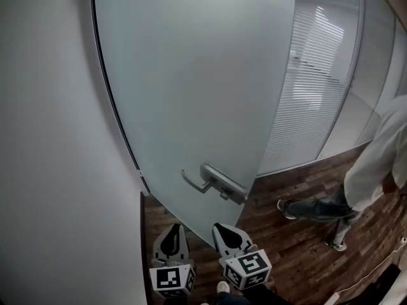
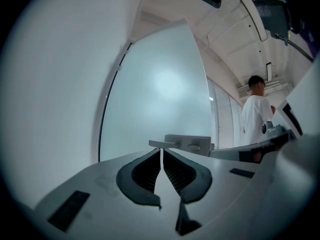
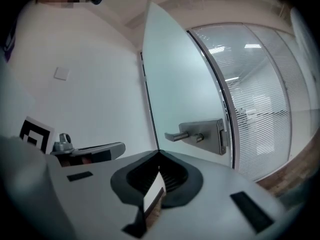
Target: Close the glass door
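Observation:
A frosted glass door (image 1: 191, 75) stands ajar, hinged along the white wall (image 1: 51, 138) on the left. Its metal lever handle (image 1: 198, 184) and lock plate (image 1: 224, 184) sit near the free edge. Both grippers hang low in the head view, just short of the door's bottom part. The left gripper (image 1: 172, 227) is shut and empty; in the left gripper view its tips (image 2: 161, 149) point at the handle (image 2: 172, 144) without touching it. The right gripper (image 1: 219, 226) is also shut with nothing held, its tips (image 3: 159, 153) below and short of the handle (image 3: 182, 135).
A person in a white shirt (image 1: 375, 170) stands on the wood floor (image 1: 286, 246) to the right, past the door's edge. Glass partitions with blinds (image 1: 318, 75) run behind the door. A white shoe tip (image 1: 222, 287) shows between the grippers.

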